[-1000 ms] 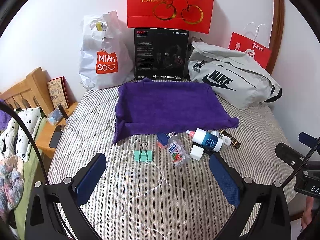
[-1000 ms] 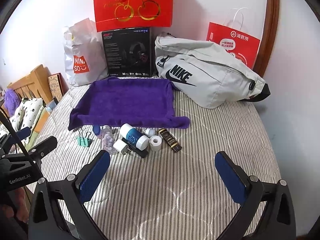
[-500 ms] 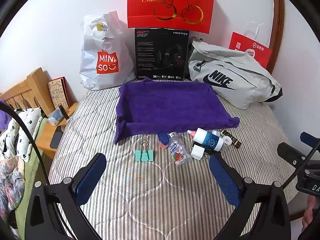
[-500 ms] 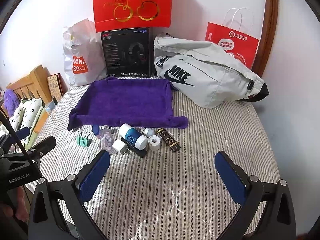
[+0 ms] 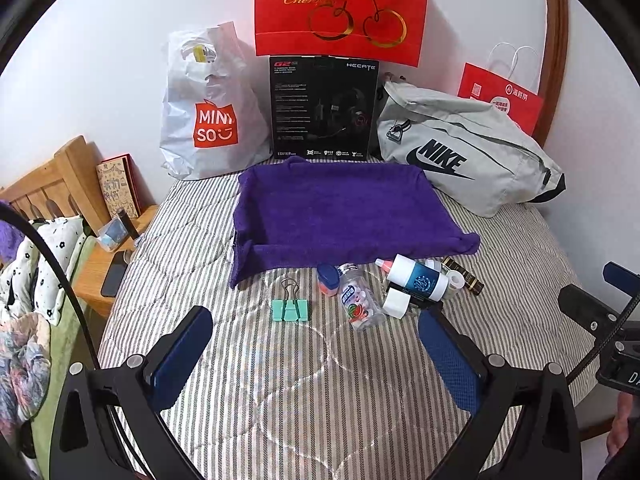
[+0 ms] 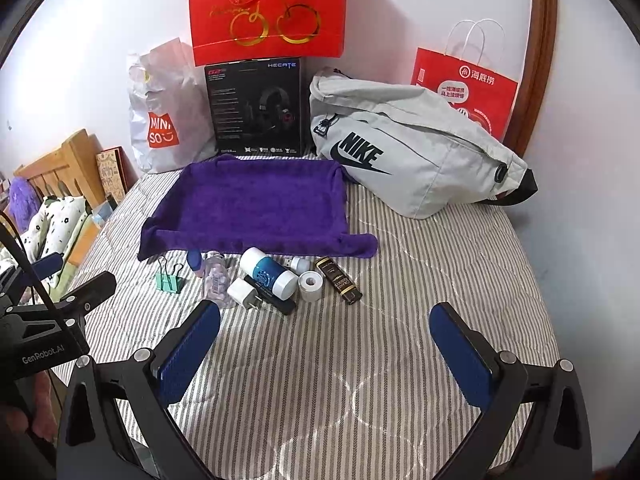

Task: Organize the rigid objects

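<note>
We see the striped bed (image 5: pixel 304 380) carrying the purple towel (image 5: pixel 340 216); the small items lie in a row along its near edge. Our left gripper (image 5: pixel 316 354), jaws spread and empty, sits nearer the mint binder clip (image 5: pixel 290 308), straight ahead; our right gripper (image 6: pixel 326 350) is equally spread.
</note>
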The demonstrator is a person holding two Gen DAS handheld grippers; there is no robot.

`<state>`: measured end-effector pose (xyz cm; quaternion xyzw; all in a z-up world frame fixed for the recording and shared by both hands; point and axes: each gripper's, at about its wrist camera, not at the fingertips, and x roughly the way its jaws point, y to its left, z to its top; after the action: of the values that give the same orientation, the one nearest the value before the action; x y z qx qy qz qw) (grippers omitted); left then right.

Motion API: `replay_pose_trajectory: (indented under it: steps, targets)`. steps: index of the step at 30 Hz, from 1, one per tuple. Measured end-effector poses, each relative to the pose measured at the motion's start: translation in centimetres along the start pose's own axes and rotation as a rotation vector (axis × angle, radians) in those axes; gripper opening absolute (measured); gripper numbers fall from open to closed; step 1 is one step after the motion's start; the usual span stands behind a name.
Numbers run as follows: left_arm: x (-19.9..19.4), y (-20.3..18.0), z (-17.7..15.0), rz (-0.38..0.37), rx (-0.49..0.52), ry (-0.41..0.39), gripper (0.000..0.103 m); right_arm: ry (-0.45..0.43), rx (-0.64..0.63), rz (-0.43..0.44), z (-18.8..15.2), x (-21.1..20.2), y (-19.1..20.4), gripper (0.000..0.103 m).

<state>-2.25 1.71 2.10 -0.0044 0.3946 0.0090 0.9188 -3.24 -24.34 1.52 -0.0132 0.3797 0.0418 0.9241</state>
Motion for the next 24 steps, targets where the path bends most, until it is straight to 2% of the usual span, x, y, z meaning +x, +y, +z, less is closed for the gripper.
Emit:
replay_pose_trajectory:
  steps: [24]
  targets:
    - [0.46, 0.38, 0.21, -0.008, -0.007, -0.003, 0.103, 0.003, 0.022, 0.002, 0.09, 0.38, -0.54, 0.103]
